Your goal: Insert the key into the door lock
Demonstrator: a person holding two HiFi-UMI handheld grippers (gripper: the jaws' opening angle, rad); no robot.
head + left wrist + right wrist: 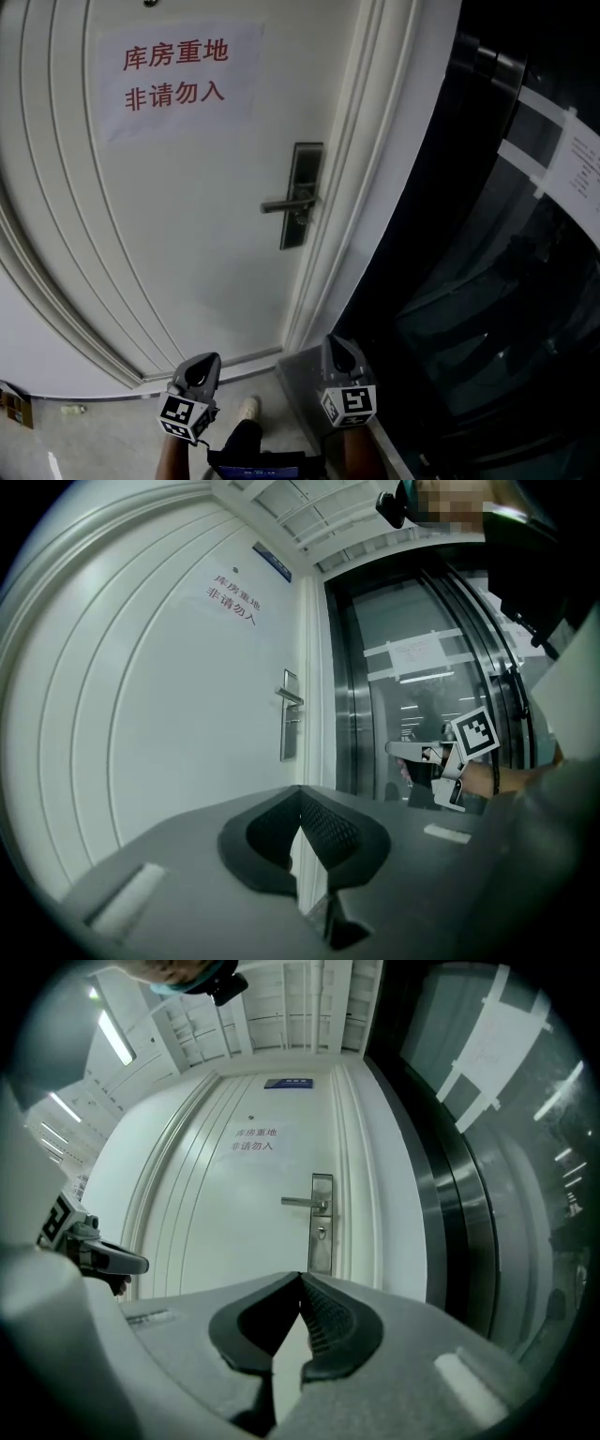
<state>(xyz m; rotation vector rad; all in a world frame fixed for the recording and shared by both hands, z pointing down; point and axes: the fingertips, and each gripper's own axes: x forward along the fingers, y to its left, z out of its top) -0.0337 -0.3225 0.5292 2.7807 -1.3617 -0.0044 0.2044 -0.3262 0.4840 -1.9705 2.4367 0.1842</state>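
White door (187, 244) carries a dark lock plate (306, 164) with lever handle (281, 204).

Light: dim, cool and even; ceiling strip lights (112, 1040) glow at ten o'clock in the right gripper view.
Door: white door (187, 234) softly lit, no hard shadows.
Glass: glass panel (487, 281) at three o'clock near black, with faint reflections.
Distortion: strong fisheye, dark corners.
Focus: left gripper (300, 794) and right gripper (300, 1279) blurred and shaded at six o'clock.

You faced the door lock (302, 195): a dark upright plate by the right edge of the white door (187, 244), lever handle (281, 205) level, pointing left, keyhole (322, 1233) just beneath.
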